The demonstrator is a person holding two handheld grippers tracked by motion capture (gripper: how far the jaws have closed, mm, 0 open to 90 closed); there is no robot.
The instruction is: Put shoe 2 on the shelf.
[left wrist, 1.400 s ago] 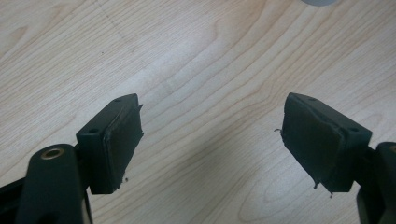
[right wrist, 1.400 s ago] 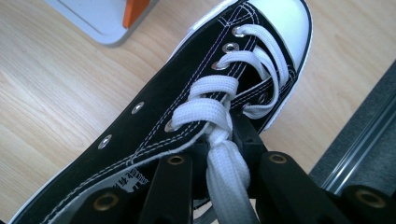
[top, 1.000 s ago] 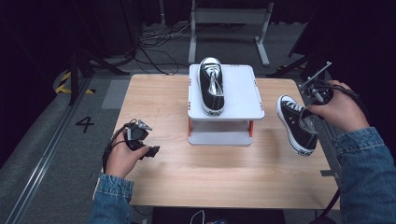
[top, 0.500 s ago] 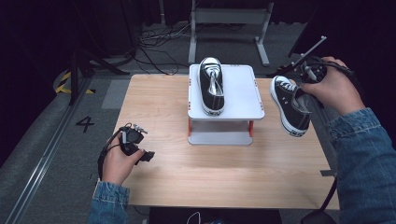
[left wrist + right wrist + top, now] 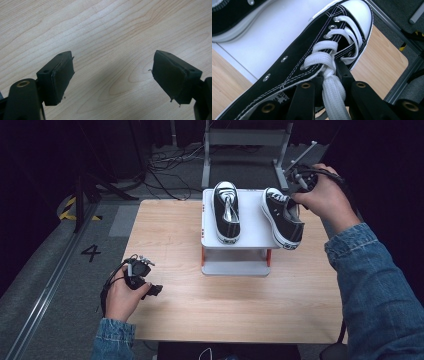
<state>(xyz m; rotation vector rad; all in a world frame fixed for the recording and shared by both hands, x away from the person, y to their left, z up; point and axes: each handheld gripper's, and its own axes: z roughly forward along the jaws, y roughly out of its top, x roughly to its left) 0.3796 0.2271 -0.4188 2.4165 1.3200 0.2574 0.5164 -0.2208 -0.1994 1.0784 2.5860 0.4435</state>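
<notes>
The tabletop [image 5: 175, 240] fills the middle of the high view, and a white stand [image 5: 250, 227] sits at its upper centre. One black sneaker [image 5: 226, 212] already rests flat on the stand's left half. The second sneaker [image 5: 282, 217] hangs tilted over the stand's right edge in the upper right of the frame, not yet set down. The right hand-held gripper [image 5: 329, 82] pinches it narrowly by the laces and tongue. The left hand-held gripper [image 5: 112, 75] hovers at the lower left, jaws wide apart with nothing between them. Judging by this, half the pair is placed; what remains is lowering the second sneaker beside the first and letting go.
</notes>
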